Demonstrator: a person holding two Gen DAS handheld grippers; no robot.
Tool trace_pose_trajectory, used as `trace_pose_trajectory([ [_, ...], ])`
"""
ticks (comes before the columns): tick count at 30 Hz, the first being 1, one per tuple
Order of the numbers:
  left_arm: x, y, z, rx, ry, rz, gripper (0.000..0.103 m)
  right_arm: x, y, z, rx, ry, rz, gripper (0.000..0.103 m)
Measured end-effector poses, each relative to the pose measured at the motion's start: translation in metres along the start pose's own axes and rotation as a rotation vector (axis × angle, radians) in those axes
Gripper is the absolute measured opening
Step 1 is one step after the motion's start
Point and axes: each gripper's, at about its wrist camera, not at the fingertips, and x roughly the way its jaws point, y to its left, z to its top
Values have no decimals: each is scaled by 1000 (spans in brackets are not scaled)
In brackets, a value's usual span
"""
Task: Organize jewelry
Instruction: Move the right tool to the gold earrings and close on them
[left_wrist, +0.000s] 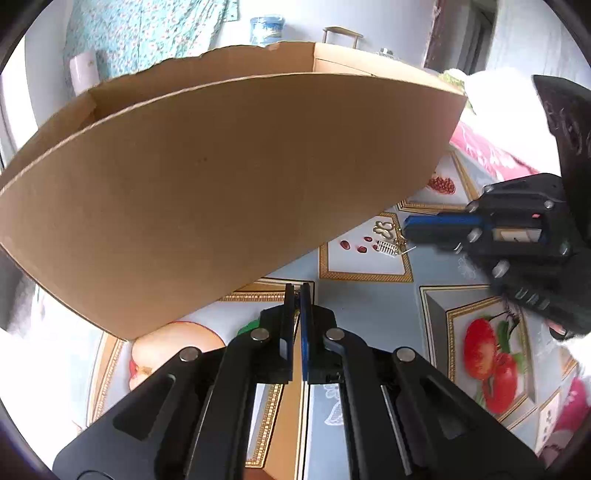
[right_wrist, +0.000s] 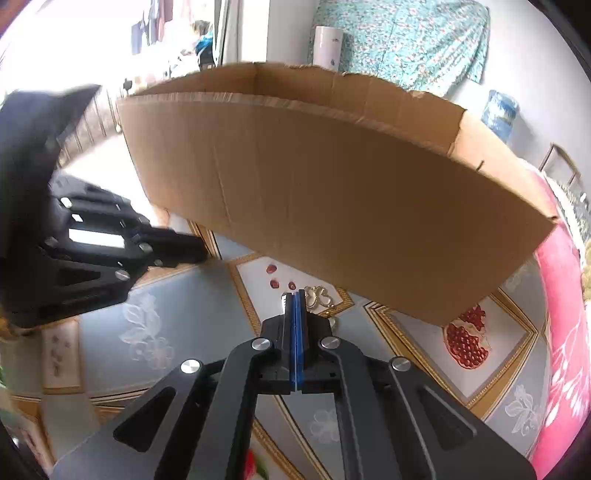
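Observation:
Against the near wall of a big open cardboard box (left_wrist: 221, 184) (right_wrist: 332, 206), small jewelry lies on the patterned tablecloth. There is a gold heart-shaped piece (left_wrist: 384, 229) (right_wrist: 319, 297), a silver comb-like piece (left_wrist: 388, 248) and a tiny gold piece (left_wrist: 400, 242). My right gripper (left_wrist: 405, 230) (right_wrist: 294, 295) is shut, tips down at these pieces. The tiny gold piece sits right at the tips, and I cannot see whether it is pinched. My left gripper (left_wrist: 297, 291) (right_wrist: 201, 253) is shut with nothing visible between its fingers. It is low over the cloth, left of the jewelry.
The tablecloth (left_wrist: 369, 295) (right_wrist: 192, 314) shows framed fruit pictures. A pink cloth (right_wrist: 561, 332) (left_wrist: 487, 151) lies along the right side. Behind the box are a white cylinder (right_wrist: 327, 46), a floral cover (right_wrist: 406, 37) and a blue jug (left_wrist: 266, 29).

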Motion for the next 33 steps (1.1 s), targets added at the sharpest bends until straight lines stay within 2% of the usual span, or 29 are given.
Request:
trace_pose_trajectory([
  [2,-1,1,-1,-11,3,-4,2,-7,-9,4,30,-6,27,0],
  [5,-2,-1,-2,-3,4,-5,2,-6,-8,5,-4,12,34,0],
  [10,-3,-2,-3,-13,-1,-11,2,26,6,7,-64,77,53,4],
  [18,-2,-1,-4,-11,-4,-16,2,51,15,15,-104,87,50,5],
  [22,-1,0,-4,-20,-6,-26,2,50,13,13,-104,83,11,23],
  [23,-1,0,-4,-22,-6,-28,2,50,11,13,-96,84,18,24],
  [25,-1,0,-4,-24,-6,-31,2,50,9,12,-86,81,47,24],
  [29,-1,1,-5,-30,-7,-36,2,50,13,11,-106,83,64,7],
  [33,-1,2,-5,-37,-7,-44,2,45,21,10,-114,75,45,7],
])
